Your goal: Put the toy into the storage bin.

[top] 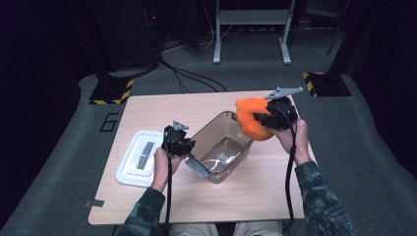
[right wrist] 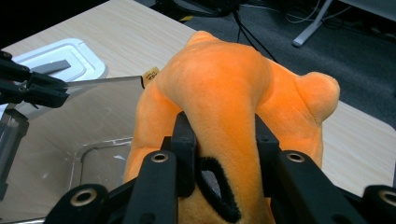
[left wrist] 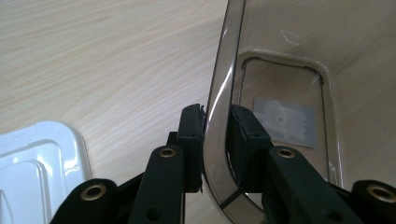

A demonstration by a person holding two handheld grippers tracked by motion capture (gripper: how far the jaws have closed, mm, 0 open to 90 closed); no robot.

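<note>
Right gripper [top: 265,119], jaws clamped on an orange plush toy [top: 252,123], holds it at the far rim of a clear plastic bin [top: 222,146] on the wooden table [top: 162,105], while the left gripper [left wrist: 217,140] pinches the bin's near wall. The toy looks bulky against the opening: pushed in off-centre, it could snag the rim and tip or drag the bin, or slip from the soft grip. A white lid [top: 137,157] lies nearby.

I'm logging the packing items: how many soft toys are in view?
1: an orange plush toy, clamped in the right gripper above the far end of the clear bin. None seen hidden.
</note>
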